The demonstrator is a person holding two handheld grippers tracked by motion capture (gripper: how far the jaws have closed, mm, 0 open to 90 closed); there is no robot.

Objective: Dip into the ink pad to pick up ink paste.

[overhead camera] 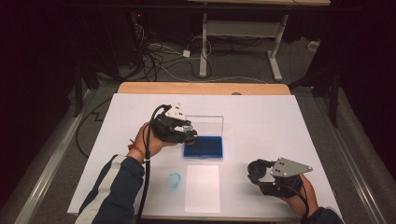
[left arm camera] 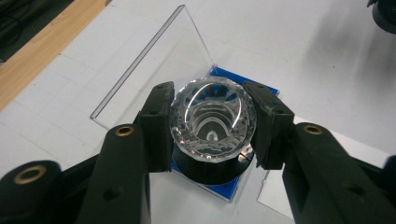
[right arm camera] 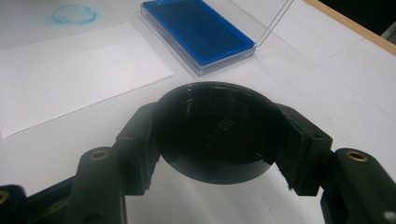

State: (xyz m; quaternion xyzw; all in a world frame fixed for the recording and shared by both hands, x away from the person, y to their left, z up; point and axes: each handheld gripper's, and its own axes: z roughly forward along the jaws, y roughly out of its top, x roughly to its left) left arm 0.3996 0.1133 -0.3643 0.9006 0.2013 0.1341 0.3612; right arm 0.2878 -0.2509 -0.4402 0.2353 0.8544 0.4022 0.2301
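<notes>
Clear faceted stamp (left arm camera: 212,122) sits clamped between the left gripper (overhead camera: 180,128) jaws, its dark base directly below them over the blue ink pad (overhead camera: 203,147), probably being inked (contact not clear). The pad's clear lid (left arm camera: 154,70) stands open just beyond the jaws, a wall on that side. The right gripper (overhead camera: 266,175) is closed around a round black cap (right arm camera: 218,133), likely the stamp's cover, parked well apart. The white paper sheet (overhead camera: 202,187) and a blue ring print (overhead camera: 173,180) lie nearer the person than the left gripper; the worktop (overhead camera: 261,121) around is bare.
</notes>
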